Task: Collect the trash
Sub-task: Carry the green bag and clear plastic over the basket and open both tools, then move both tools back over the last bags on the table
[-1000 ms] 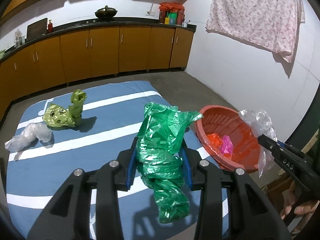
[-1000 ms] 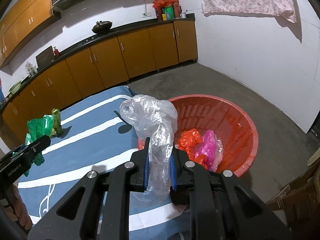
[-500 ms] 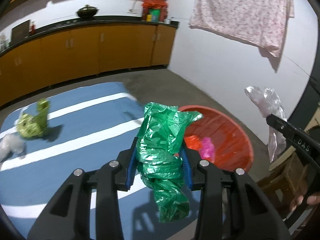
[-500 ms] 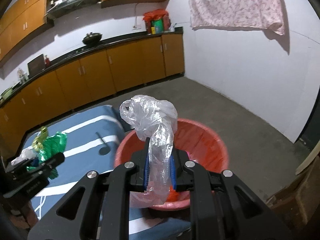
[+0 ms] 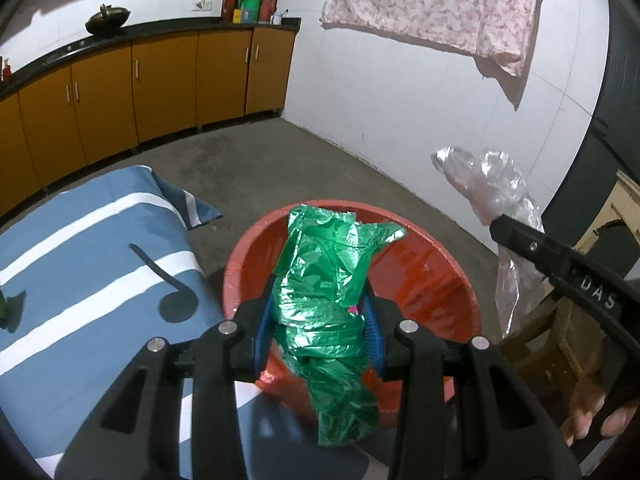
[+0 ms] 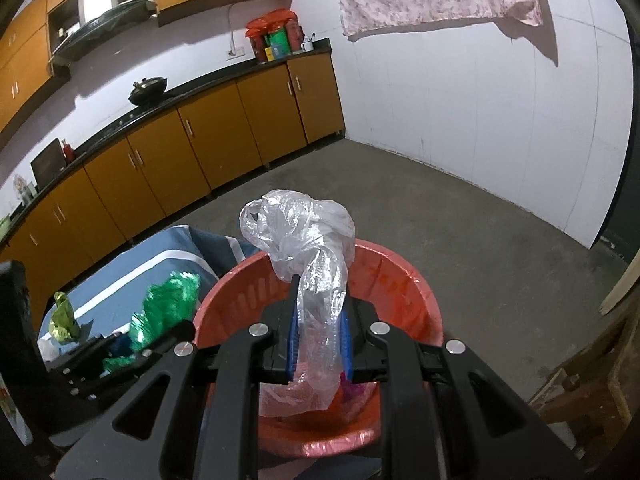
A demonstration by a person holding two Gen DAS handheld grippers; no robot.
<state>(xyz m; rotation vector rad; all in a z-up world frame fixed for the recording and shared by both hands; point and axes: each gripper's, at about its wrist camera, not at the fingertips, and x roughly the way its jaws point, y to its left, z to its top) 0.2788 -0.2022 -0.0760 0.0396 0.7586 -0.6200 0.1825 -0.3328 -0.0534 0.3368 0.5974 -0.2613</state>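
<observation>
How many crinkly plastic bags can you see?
3, maybe more. A green bag in the left gripper, a clear bag in the right gripper, and a yellow-green one on the blue mat. More may hide in the red basin.

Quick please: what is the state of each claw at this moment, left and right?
Left claw: closed on the green plastic bag, over the red basin.
Right claw: closed on the clear plastic bag, also over the basin.
</observation>
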